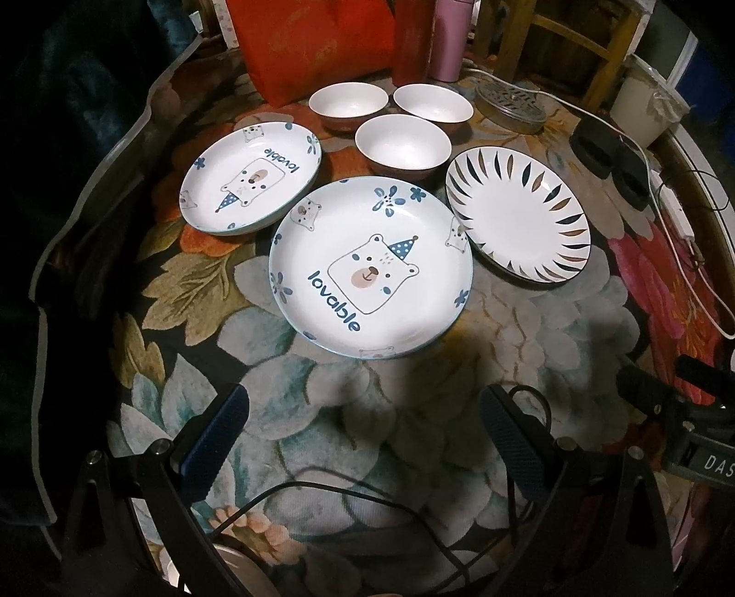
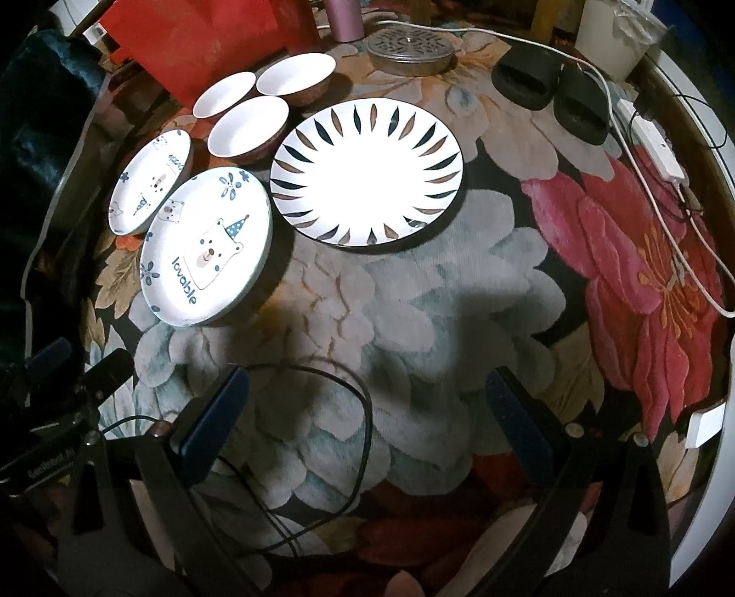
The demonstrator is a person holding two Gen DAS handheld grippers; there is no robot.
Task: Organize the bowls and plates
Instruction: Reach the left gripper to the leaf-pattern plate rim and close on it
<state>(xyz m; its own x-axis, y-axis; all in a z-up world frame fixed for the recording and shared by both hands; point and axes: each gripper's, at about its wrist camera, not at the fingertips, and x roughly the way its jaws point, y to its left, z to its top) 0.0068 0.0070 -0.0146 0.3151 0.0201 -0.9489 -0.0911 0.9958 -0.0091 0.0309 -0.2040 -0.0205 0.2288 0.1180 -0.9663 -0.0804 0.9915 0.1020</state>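
1. Plates and bowls sit together on a flowered cloth [image 1: 349,413]: the near bear plate [image 1: 370,266] lies in the middle, a second bear plate [image 1: 250,179] to its far left, and a leaf-pattern plate [image 1: 519,213] to its right.
2. Three white bowls form a triangle behind the plates: the front bowl [image 1: 403,146] sits between the two outer plates, with the back-left bowl [image 1: 348,103] and back-right bowl [image 1: 433,106] beyond it.
3. Rims crowd each other. The near bear plate's right edge lies just beside the leaf-pattern plate, and in the right wrist view its far-left edge overlaps the second bear plate [image 2: 150,181]. The front bowl is close to all three plates.
4. Open cloth lies between the near bear plate and both grippers, and more spreads to the right of the leaf-pattern plate [image 2: 366,171] over a big pink flower.
5. The left gripper [image 1: 363,441] hangs over that bare cloth with its jaws spread wide and nothing between them. The right gripper [image 2: 367,408] is likewise wide apart and holds nothing.
6. Behind the bowls stand a red cushion [image 1: 312,41] and a pink bottle [image 1: 448,39]; a round metal lid [image 1: 511,106] lies just right of the back-right bowl.
7. At the right, a pair of black slippers [image 2: 551,89] and a white cable [image 2: 643,183] with a power strip [image 2: 652,147] line the cloth's far edge.
8. A black cord [image 2: 349,399] loops across the cloth under the right gripper.
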